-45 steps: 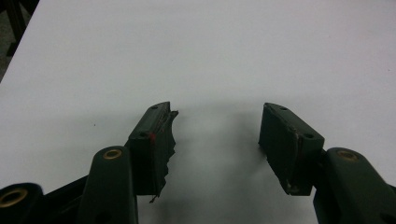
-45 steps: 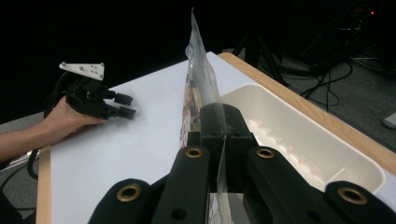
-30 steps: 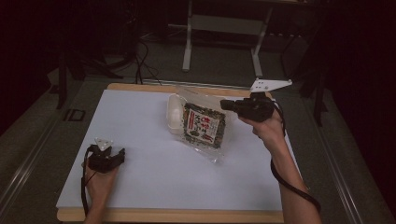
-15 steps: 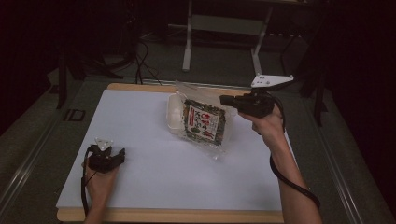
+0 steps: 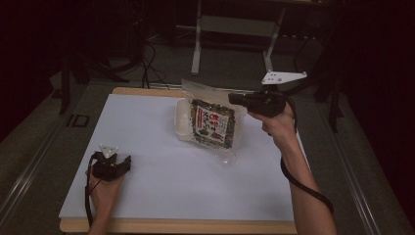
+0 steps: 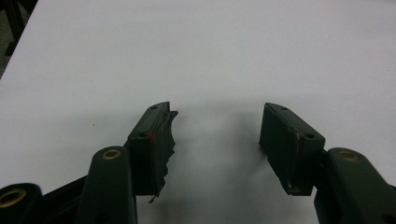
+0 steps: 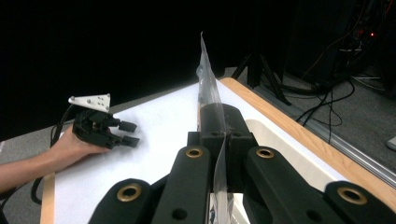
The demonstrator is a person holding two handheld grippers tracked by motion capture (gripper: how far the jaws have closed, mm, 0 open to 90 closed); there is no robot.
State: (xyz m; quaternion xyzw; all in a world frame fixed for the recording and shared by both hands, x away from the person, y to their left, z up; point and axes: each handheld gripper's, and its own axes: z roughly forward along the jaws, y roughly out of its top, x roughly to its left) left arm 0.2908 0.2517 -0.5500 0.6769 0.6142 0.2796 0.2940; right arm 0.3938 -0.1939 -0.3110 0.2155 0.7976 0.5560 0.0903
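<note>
Packet (image 5: 213,123) print blurred, perhaps seaweed; edge in jaws

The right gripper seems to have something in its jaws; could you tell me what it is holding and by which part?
The right gripper is shut on the clear edge of the snack bag, lifting that side. The left gripper is open and holds nothing.

Clear packet (image 5: 214,123) with dark green contents and red-and-white label, between black claw (image 5: 238,99) pads, over white tabletop (image 5: 147,147).
</note>
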